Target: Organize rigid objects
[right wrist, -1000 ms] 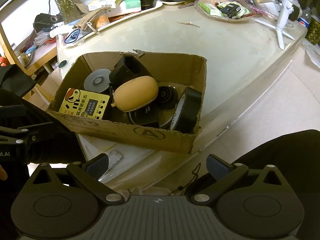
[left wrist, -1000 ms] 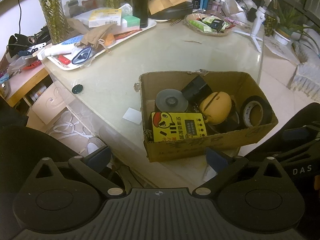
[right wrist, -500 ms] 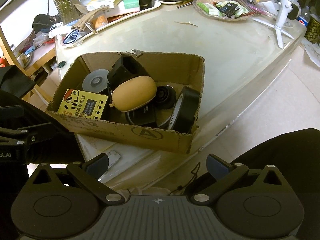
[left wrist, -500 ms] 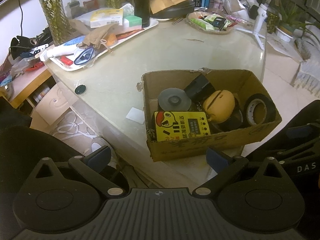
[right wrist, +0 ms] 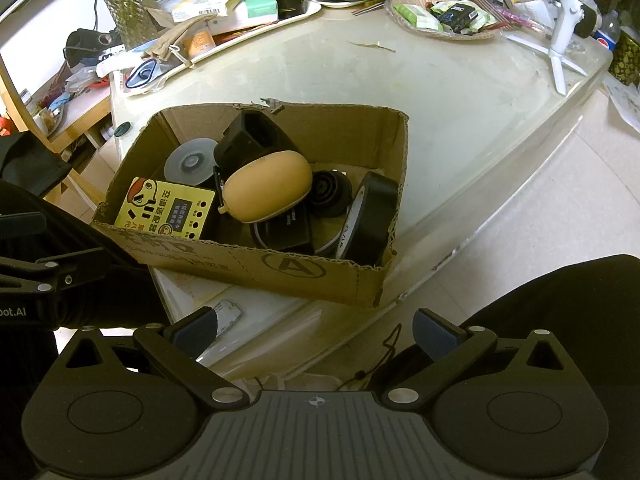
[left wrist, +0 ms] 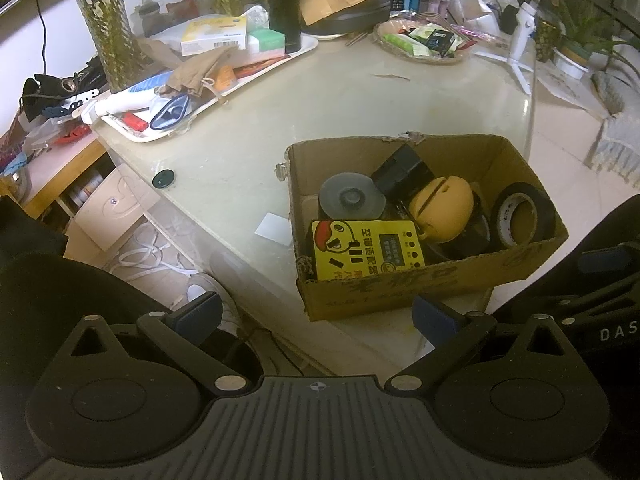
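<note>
While you hold both claws back from the near edge of the tabletop (left wrist: 360,112), the left claw (left wrist: 316,316) is spread wide and empty, and the right claw (right wrist: 316,330) is spread wide and empty too; neither touches anything. Your cardboard box (right wrist: 256,268) sits at the near edge of the tabletop, open on top; inside it a yellow card with a cartoon bird (left wrist: 366,250) leans against the near wall at the left, a grey disc (left wrist: 350,196) lies behind it, a black block (right wrist: 252,136) stands tilted toward the far wall, a tan egg-shaped case (right wrist: 268,186) rests in the middle on top of darker items, and a roll of black tape (left wrist: 522,216) stands on edge against the right wall; a white tray of clutter (left wrist: 256,66) sits well apart at the far left of the tabletop, and a shallow basket of packets (right wrist: 440,20) lies at the far side.
</note>
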`<action>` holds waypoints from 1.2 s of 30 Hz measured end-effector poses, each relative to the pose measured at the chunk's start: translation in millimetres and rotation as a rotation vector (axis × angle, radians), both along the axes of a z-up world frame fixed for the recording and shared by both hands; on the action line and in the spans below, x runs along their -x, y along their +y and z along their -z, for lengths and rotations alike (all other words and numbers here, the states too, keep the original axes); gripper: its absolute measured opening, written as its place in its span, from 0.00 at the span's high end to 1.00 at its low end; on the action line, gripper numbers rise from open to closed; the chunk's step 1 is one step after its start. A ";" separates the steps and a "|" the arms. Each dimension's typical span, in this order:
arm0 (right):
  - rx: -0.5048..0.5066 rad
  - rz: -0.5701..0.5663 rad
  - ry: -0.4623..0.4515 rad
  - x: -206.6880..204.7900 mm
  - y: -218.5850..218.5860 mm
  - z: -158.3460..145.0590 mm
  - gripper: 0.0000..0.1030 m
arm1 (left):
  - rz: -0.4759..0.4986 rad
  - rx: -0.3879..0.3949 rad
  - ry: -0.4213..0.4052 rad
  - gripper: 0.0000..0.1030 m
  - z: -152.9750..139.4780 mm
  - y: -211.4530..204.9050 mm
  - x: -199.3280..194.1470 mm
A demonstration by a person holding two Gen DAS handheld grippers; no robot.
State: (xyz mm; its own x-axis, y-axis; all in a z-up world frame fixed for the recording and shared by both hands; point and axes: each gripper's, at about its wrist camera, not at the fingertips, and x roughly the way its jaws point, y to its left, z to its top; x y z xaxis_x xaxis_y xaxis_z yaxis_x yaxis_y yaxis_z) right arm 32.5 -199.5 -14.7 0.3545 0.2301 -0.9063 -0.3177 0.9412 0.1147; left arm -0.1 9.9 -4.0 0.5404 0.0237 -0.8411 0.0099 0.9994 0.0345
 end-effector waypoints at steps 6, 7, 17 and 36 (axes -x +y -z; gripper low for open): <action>0.000 0.001 0.001 -0.2 -0.1 0.3 0.00 | 0.002 -0.001 0.000 0.00 -0.3 -0.2 0.1; 0.000 0.001 0.001 -0.2 -0.1 0.3 0.00 | 0.002 -0.001 0.001 0.00 -0.3 -0.2 0.3; -0.001 0.001 0.000 -0.1 -0.3 0.4 0.00 | 0.007 -0.005 0.003 0.00 -0.7 -0.9 0.3; -0.002 0.004 0.000 -0.3 -0.9 0.7 0.00 | 0.016 -0.009 0.006 0.00 -0.4 -4.1 0.4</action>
